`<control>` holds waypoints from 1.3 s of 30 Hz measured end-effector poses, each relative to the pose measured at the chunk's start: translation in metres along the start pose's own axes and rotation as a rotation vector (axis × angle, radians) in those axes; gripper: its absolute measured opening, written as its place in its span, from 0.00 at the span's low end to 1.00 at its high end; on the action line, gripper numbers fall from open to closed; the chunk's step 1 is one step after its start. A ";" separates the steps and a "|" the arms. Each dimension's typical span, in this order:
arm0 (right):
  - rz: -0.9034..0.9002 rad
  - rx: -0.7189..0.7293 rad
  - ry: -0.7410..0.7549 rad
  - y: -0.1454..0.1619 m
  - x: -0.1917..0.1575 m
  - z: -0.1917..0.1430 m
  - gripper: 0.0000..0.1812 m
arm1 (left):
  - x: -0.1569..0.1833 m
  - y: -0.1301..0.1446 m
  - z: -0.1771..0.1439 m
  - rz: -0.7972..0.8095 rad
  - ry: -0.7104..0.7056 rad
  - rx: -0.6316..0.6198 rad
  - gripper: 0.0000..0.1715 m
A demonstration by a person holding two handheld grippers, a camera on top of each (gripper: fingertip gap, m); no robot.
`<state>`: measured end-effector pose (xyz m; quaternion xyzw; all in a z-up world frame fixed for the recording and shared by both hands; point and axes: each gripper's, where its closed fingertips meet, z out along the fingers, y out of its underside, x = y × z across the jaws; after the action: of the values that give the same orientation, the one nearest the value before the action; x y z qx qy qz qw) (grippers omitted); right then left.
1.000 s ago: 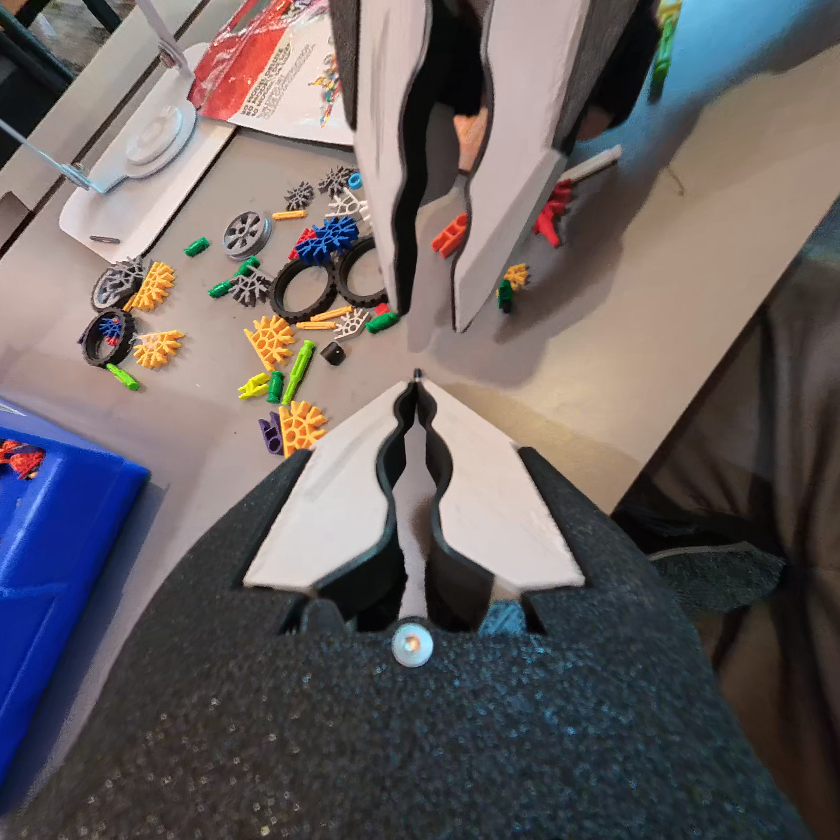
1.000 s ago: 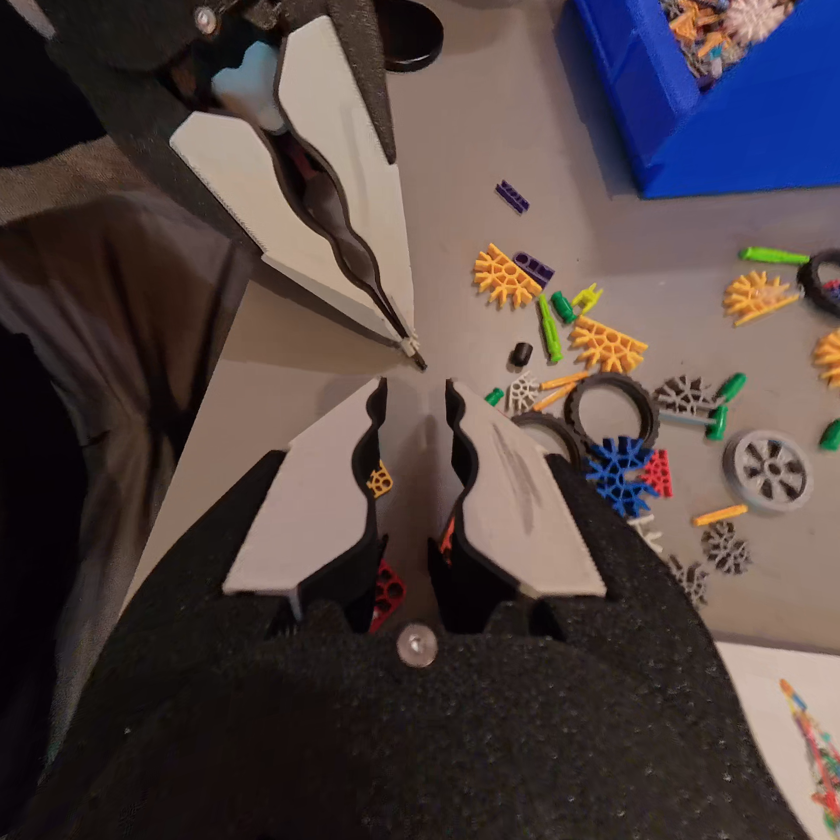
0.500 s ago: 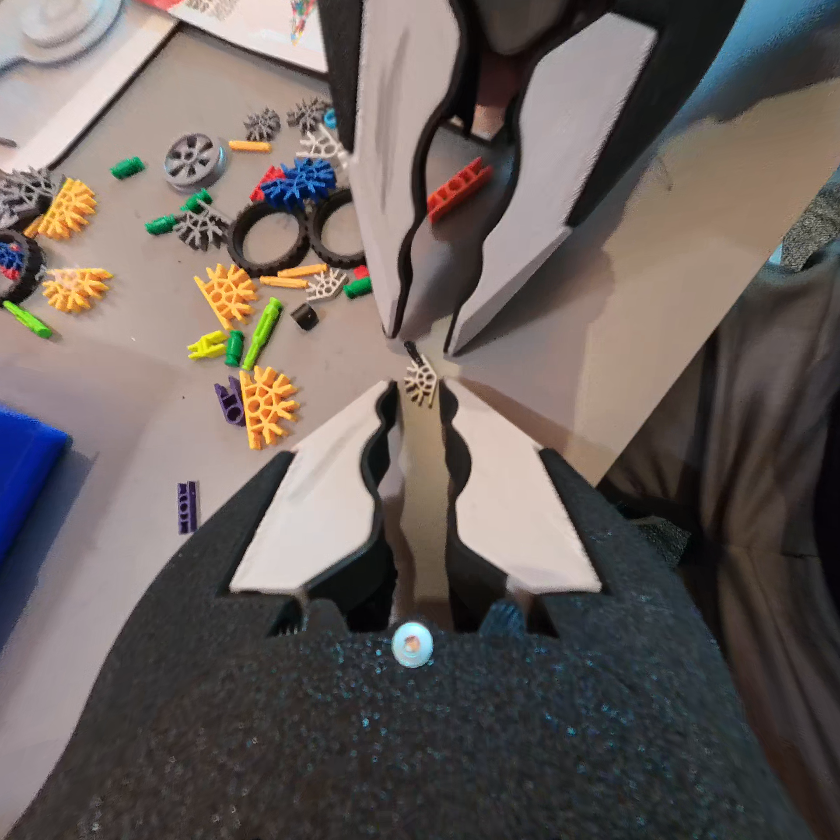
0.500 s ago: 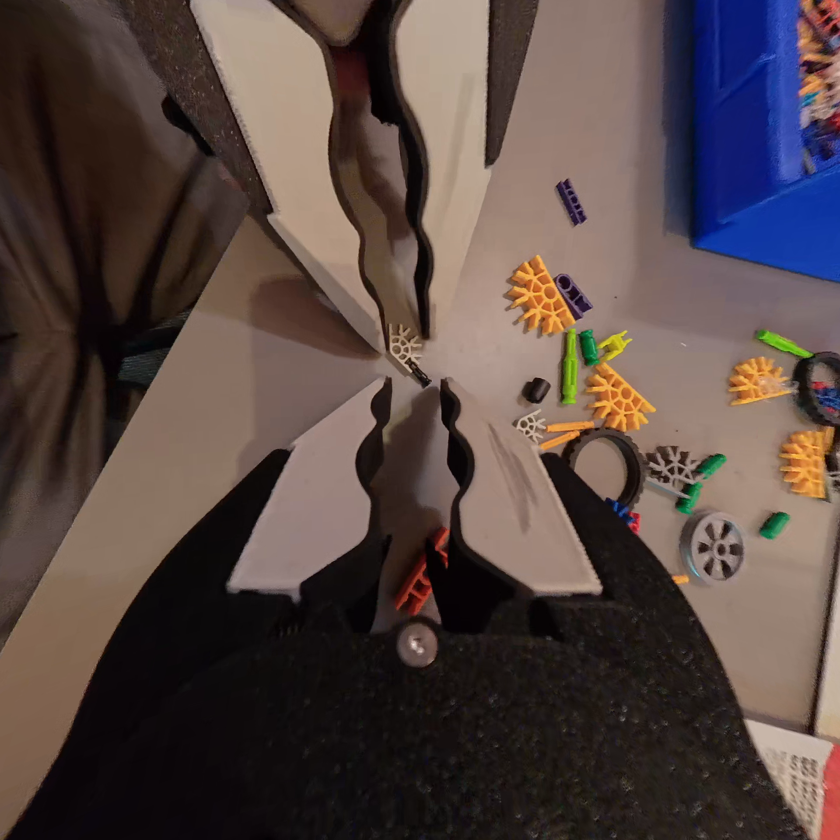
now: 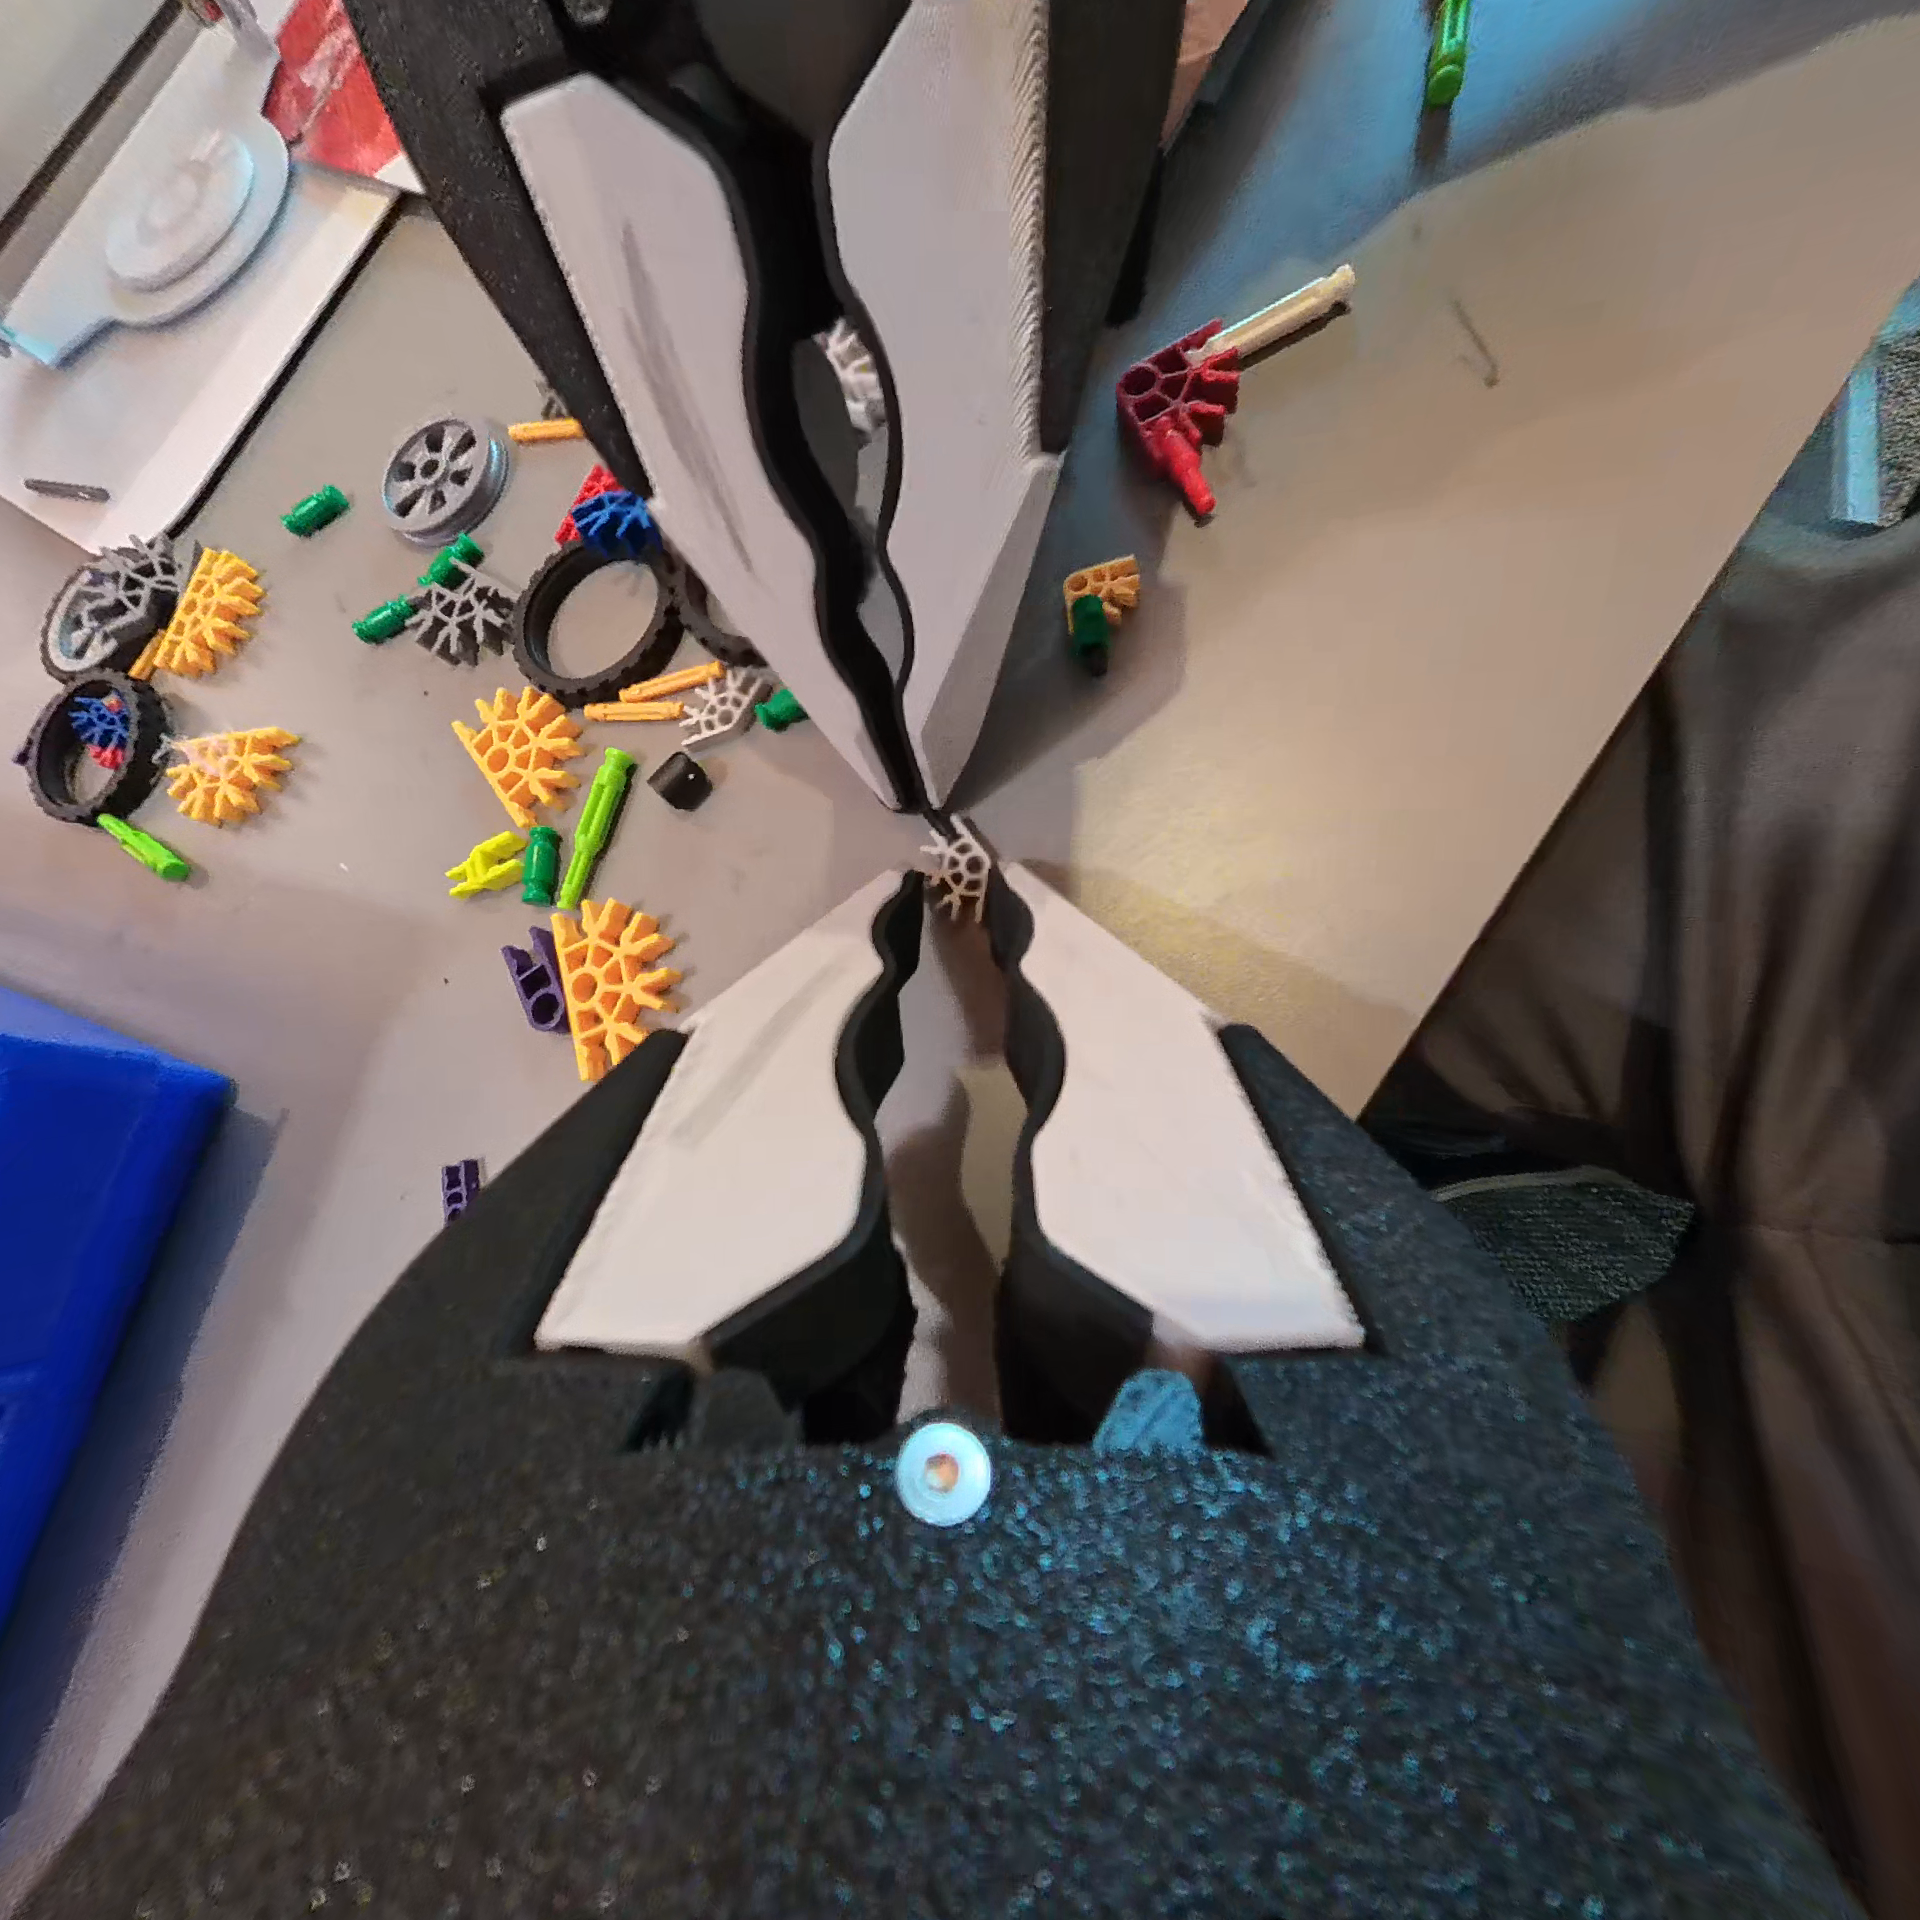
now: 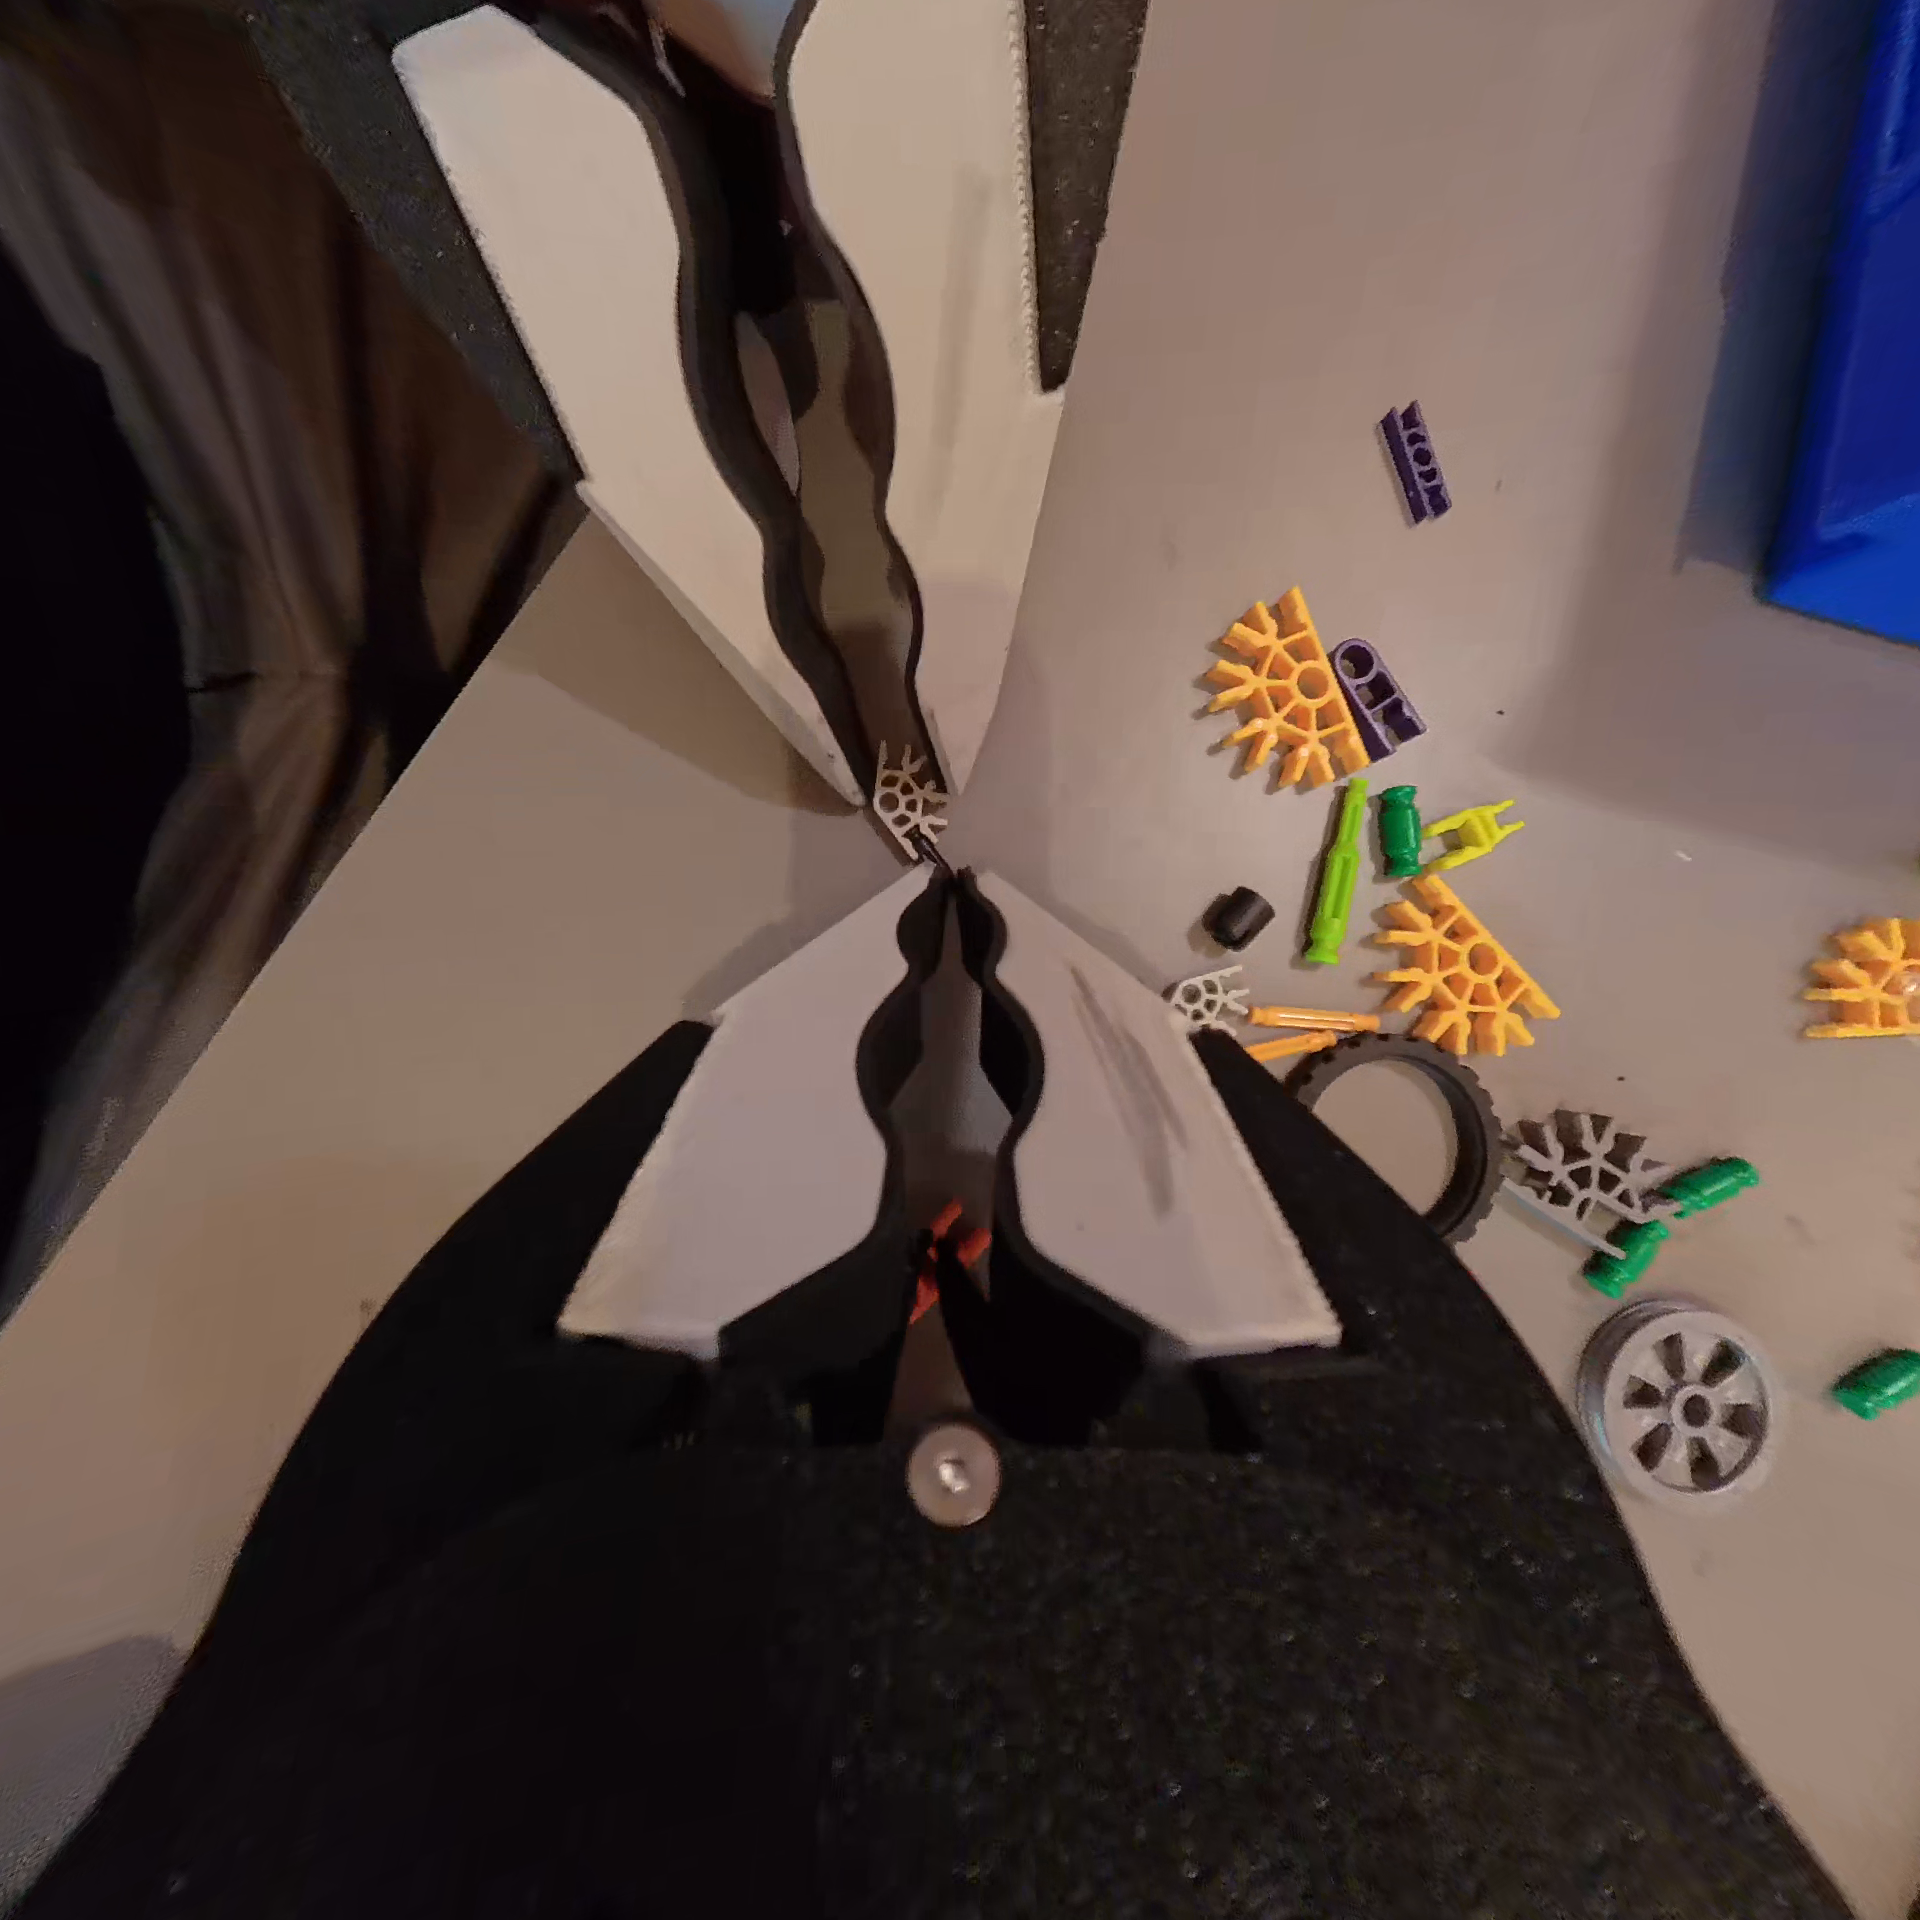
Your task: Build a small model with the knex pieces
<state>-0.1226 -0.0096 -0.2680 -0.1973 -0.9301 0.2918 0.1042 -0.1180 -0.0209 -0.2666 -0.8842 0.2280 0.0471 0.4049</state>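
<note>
My left gripper (image 5: pixel 956 883) is shut on a small white snowflake-shaped connector (image 5: pixel 956 862), pinched between its tips just above the grey table. A short black rod (image 6: pixel 932 850) sticks out of that connector (image 6: pixel 906 798). My right gripper (image 6: pixel 953 883) meets it tip to tip and is shut on the rod's free end. In the left wrist view the right gripper (image 5: pixel 914 802) comes down from the top with its jaws together. In the right wrist view the left gripper (image 6: pixel 904 790) comes down from the top.
Loose pieces lie left of the grippers: yellow connectors (image 5: pixel 613 977), black tyres (image 5: pixel 592 634), a grey wheel (image 5: pixel 442 478), green rods (image 5: pixel 592 826). A blue bin (image 5: pixel 94 1195) stands at the left. A red connector with rods (image 5: pixel 1179 395) lies behind. The table edge (image 5: pixel 1455 997) and a person's clothing are at the right. The tips of both grippers are at nearly the same place. The grey wheel (image 5: pixel 442 478) lies around 15 cm away from my right fingertips.
The two grippers have come together tip to tip. My left gripper opened a little around the white connector. My right gripper went from open to shut on the black rod.
</note>
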 end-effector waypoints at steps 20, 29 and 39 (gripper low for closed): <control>-0.059 0.003 -0.012 0.000 -0.007 0.000 0.09 | 0.002 -0.003 -0.004 0.234 -0.139 0.027 0.06; 0.008 0.065 -0.066 -0.004 -0.007 0.000 0.02 | 0.001 -0.004 -0.007 0.466 -0.272 0.048 0.06; 0.012 0.082 -0.038 -0.005 -0.004 -0.003 0.00 | -0.011 -0.004 -0.007 0.409 -0.313 0.078 0.00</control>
<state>-0.1196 -0.0133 -0.2635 -0.1929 -0.9179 0.3342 0.0927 -0.1273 -0.0198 -0.2560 -0.7854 0.3382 0.2554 0.4511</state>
